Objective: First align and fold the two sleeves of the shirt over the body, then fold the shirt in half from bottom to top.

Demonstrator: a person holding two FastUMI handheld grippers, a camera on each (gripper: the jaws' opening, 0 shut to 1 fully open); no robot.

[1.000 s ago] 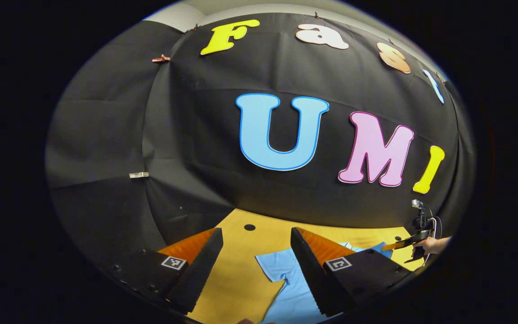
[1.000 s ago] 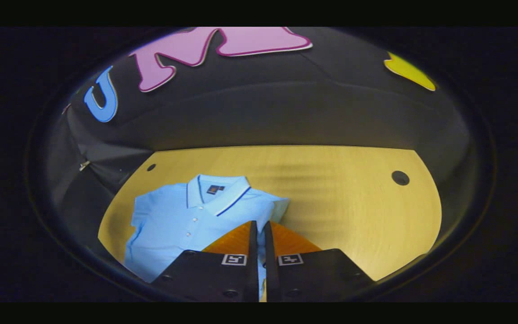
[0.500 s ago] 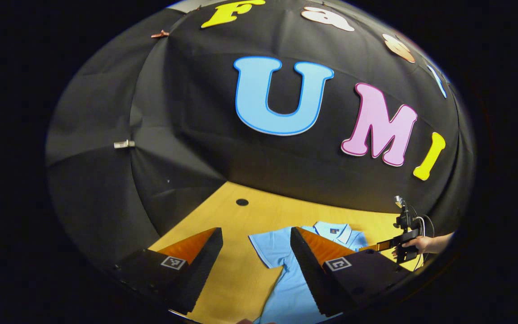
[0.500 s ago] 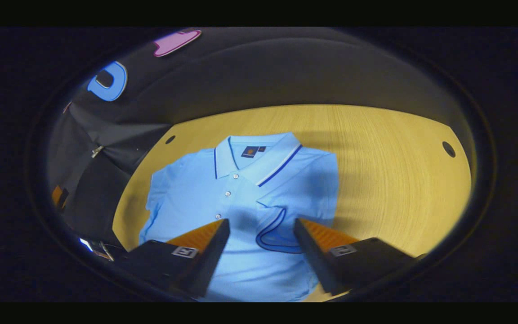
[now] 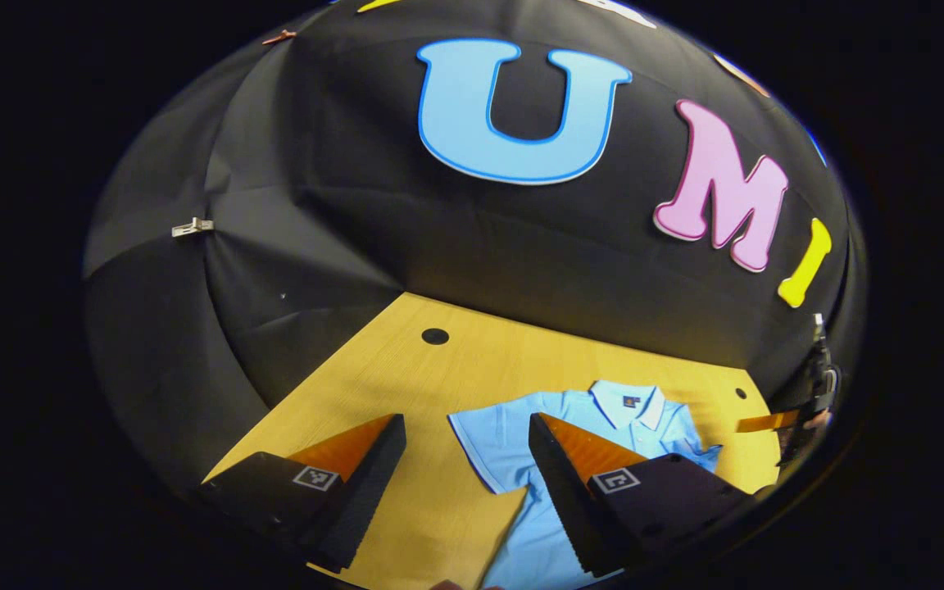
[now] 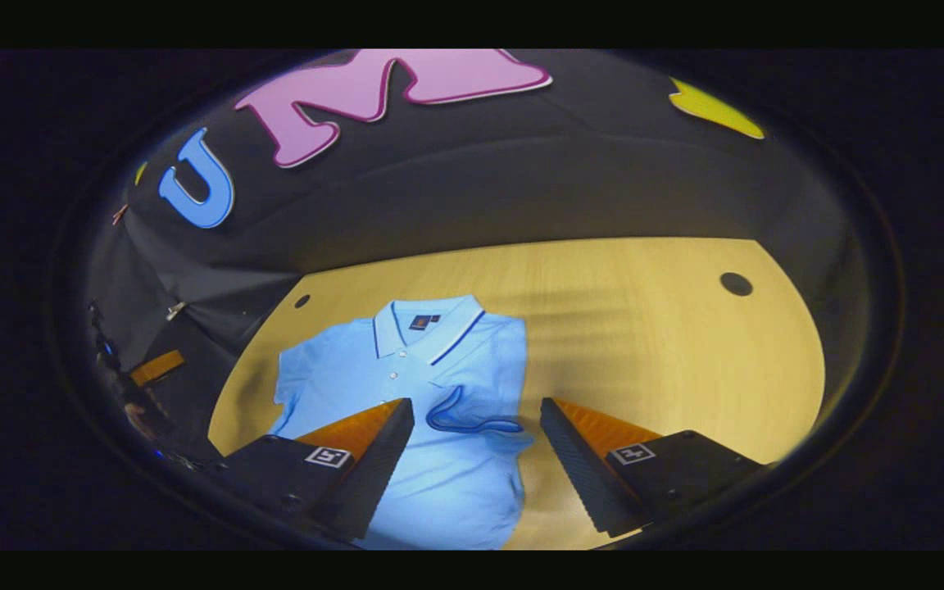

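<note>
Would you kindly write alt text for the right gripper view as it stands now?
A light blue polo shirt lies flat on a wooden table, one sleeve folded over its body, the other sleeve spread out. The right gripper hangs open above its lower half, touching nothing.

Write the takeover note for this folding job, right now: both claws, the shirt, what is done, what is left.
Left claw: open, holding nothing, above the table beside the shirt's unfolded sleeve.
Right claw: open, holding nothing, over the shirt.
Shirt: flat on the table, collar toward the far wall.
Done: one sleeve lies folded over the body.
Left: fold the other sleeve over the body, then fold the shirt bottom to top.
</note>
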